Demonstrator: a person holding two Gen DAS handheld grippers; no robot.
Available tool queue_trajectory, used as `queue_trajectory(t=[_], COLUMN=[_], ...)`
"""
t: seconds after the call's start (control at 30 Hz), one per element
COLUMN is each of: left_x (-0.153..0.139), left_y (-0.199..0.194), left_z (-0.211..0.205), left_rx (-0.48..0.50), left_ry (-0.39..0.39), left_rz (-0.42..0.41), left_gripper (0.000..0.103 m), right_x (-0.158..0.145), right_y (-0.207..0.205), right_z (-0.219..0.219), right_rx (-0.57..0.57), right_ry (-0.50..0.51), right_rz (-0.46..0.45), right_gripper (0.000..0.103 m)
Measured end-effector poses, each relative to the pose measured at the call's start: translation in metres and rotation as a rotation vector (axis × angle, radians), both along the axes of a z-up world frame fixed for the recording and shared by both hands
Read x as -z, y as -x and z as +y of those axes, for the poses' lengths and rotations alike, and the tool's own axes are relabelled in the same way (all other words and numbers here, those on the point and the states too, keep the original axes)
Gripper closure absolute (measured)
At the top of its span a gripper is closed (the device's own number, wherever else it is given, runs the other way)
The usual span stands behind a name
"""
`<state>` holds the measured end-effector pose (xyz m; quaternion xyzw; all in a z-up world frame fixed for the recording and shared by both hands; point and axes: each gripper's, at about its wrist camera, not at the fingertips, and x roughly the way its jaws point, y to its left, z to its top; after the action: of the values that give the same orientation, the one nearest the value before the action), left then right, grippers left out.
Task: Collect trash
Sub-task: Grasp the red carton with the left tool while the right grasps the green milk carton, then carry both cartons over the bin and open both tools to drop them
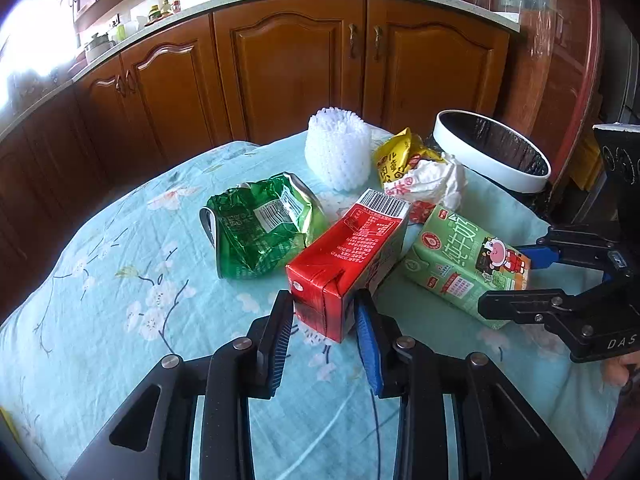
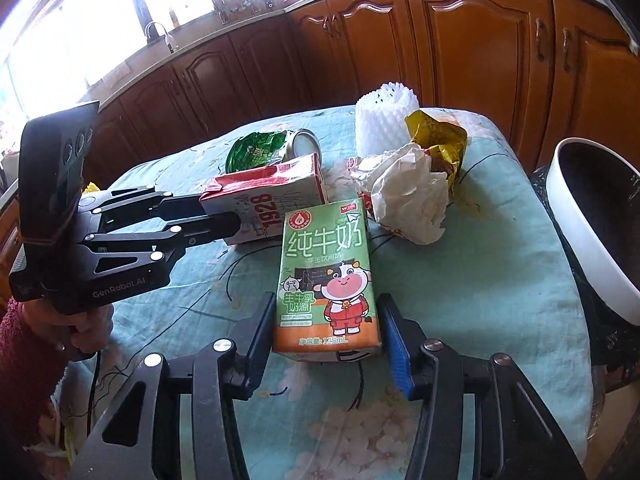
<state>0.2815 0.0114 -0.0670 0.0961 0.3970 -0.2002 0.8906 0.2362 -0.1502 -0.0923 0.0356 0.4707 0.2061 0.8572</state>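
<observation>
A red carton lies on the blue flowered cloth. My left gripper straddles its near end, jaws close against both sides. It also shows in the right wrist view. A green milk carton lies flat between the jaws of my right gripper, which stand slightly wider than the carton; the carton also shows in the left wrist view. A white-rimmed bin with a black liner stands at the table's far right.
A crumpled green bag, a white foam net, a yellow wrapper and crumpled white paper lie behind the cartons. Wooden kitchen cabinets stand beyond the table.
</observation>
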Motion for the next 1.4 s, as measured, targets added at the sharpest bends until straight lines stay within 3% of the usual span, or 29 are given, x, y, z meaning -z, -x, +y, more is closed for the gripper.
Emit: queue_trajectory(t=[0.17, 0.37, 0.4, 0.47, 0.8, 0.93, 0.97, 1.03, 1.13, 1.3, 1.4], left_x=[-0.003, -0.013, -0.016, -0.020, -0.014, -0.010, -0.009, -0.009, -0.007, 0.004, 0.010], left_y=[0.024, 0.062, 0.068, 0.078, 0.092, 0.091, 0.090, 0.085, 0.079, 0.064, 0.056], left_z=[-0.005, -0.010, -0.011, -0.013, -0.042, -0.048, -0.049, -0.049, -0.053, -0.066, -0.072], left_rx=[-0.035, -0.103, -0.109, -0.118, -0.083, -0.084, -0.090, -0.105, -0.041, 0.058, 0.098], left_ry=[0.035, 0.158, 0.179, 0.223, 0.193, 0.142, 0.130, 0.122, 0.137, 0.093, 0.115], left_rz=[0.023, 0.030, 0.028, 0.037, 0.100, 0.104, 0.103, 0.089, 0.097, 0.087, 0.100], left_gripper=[0.073, 0.075, 0.090, 0.089, 0.089, 0.072, 0.056, 0.036, 0.035, 0.034, 0.050], right_x=[-0.014, -0.027, -0.028, -0.028, -0.025, -0.025, -0.025, -0.025, -0.025, -0.026, -0.026], right_y=[0.019, 0.044, 0.047, 0.051, 0.065, 0.067, 0.067, 0.068, 0.069, 0.068, 0.069], right_z=[-0.024, -0.060, -0.066, -0.077, -0.110, -0.114, -0.115, -0.117, -0.121, -0.130, -0.133], right_rx=[0.043, 0.107, 0.118, 0.139, 0.200, 0.209, 0.212, 0.215, 0.224, 0.252, 0.262], right_ry=[-0.041, -0.099, -0.106, -0.118, -0.153, -0.160, -0.163, -0.169, -0.176, -0.181, -0.179], right_rz=[-0.019, -0.029, -0.030, -0.031, -0.019, -0.020, -0.021, -0.020, -0.020, -0.018, -0.019], right_gripper=[0.052, 0.052, 0.052, 0.052, 0.052, 0.052, 0.052, 0.052, 0.052, 0.052, 0.052])
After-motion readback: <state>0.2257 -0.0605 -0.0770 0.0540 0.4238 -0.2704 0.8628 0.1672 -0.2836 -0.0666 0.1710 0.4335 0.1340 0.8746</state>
